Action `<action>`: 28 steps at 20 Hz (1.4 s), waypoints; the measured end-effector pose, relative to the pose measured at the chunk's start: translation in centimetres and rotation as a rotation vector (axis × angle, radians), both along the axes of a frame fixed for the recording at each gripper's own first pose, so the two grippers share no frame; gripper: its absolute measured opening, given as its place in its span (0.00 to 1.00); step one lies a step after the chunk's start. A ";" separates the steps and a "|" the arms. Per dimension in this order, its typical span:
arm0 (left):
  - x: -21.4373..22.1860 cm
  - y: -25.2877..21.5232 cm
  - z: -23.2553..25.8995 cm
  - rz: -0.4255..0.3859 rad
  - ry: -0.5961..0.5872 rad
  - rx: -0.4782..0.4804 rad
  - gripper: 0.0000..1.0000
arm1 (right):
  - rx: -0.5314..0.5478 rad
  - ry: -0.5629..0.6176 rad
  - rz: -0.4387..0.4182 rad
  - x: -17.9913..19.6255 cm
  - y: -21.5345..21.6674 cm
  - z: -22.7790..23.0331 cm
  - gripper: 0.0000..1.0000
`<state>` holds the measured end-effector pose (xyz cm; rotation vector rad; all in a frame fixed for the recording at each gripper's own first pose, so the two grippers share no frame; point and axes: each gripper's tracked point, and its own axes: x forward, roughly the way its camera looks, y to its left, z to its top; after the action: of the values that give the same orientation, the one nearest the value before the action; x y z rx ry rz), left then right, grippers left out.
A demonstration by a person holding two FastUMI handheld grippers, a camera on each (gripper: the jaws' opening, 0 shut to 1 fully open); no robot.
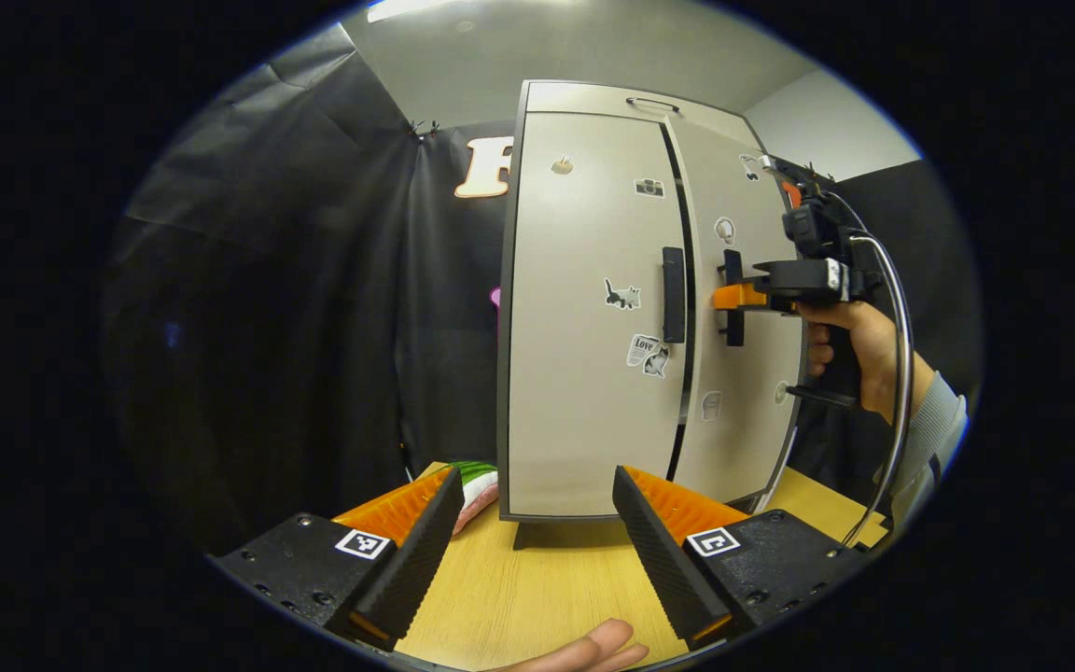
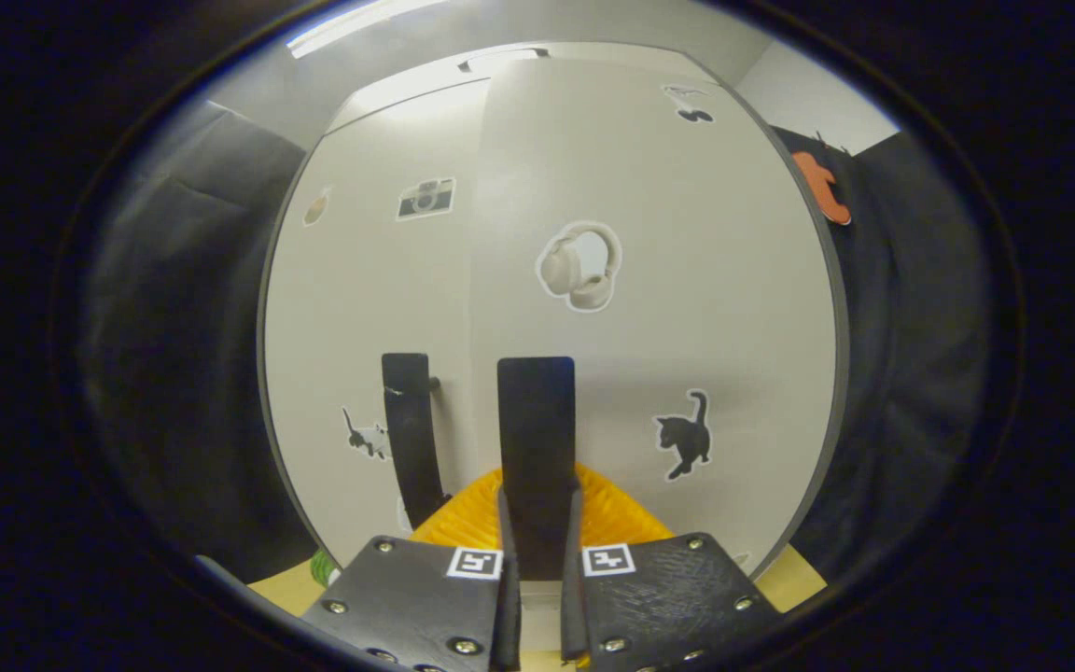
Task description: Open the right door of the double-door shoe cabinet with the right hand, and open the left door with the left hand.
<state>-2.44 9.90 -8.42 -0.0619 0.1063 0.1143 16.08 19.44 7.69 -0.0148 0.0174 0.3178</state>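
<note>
On the right door's flat bar handle (image 2: 536,448), right gripper (image 2: 538,560) clamped.

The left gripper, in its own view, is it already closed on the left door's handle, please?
No: the left gripper hangs open above the table, well short of the left door's handle.

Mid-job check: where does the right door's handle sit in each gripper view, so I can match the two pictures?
Left gripper view: the right door handle is right of centre at mid-height, with the right gripper closed on it.
Right gripper view: the same handle stands upright at bottom centre, clamped between this gripper's fingers.
Shared landmark: the left door handle, just left of it.
</note>
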 end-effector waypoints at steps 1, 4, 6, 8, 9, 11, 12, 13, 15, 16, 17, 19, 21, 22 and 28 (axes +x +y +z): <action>-0.2 -0.4 0.2 -0.003 0.000 -0.001 0.99 | 0.001 0.000 0.012 -0.9 -0.8 0.3 0.17; -0.7 -1.5 0.9 -0.024 -0.007 -0.001 0.99 | -0.028 0.012 0.048 -3.6 -2.8 1.0 0.17; -1.2 -2.1 1.4 -0.029 -0.017 -0.001 1.00 | -0.036 0.014 0.073 -4.6 -3.7 1.2 0.17; -1.6 -2.5 1.8 -0.032 -0.027 -0.005 1.00 | -0.027 0.021 0.086 -5.6 -4.7 1.2 0.19; -1.8 -2.7 2.1 -0.035 -0.031 -0.004 1.00 | -0.028 0.020 0.086 -6.1 -5.2 1.2 0.17; -2.4 -3.0 2.4 -0.038 -0.037 0.002 0.99 | -0.042 0.008 0.084 -6.8 -6.1 1.3 0.17; -2.6 -3.1 2.7 -0.040 -0.044 0.003 1.00 | -0.029 0.019 0.086 -7.1 -6.4 1.3 0.17; -2.7 -3.2 2.9 -0.042 -0.049 0.004 1.00 | -0.021 0.023 0.091 -7.5 -6.9 1.4 0.17; -2.8 -3.3 3.0 -0.045 -0.052 0.003 0.99 | -0.017 0.024 0.098 -8.2 -8.2 1.6 0.17; -2.9 -3.3 3.0 -0.049 -0.054 0.002 0.99 | -0.016 0.022 0.098 -8.6 -8.8 1.7 0.17; -2.9 -3.4 3.0 -0.051 -0.052 0.003 0.99 | -0.014 0.023 0.097 -8.9 -9.4 1.6 0.16; -3.1 -3.4 2.8 -0.054 -0.049 -0.004 0.99 | -0.018 0.017 0.085 -9.5 -10.8 1.8 0.16; -3.2 -3.7 2.7 -0.063 -0.048 -0.011 0.99 | -0.027 0.010 0.072 -10.2 -12.2 2.1 0.16; -3.3 -3.7 2.7 -0.064 -0.053 -0.012 1.00 | -0.032 0.004 0.070 -10.3 -12.6 2.1 0.16; -3.7 -3.7 3.0 -0.058 -0.070 -0.013 0.99 | -0.052 0.012 0.043 -10.9 -14.4 2.3 0.16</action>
<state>-6.10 6.22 -5.42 -0.0757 0.0385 0.0539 5.17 5.05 10.01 -0.0645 0.0372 0.3600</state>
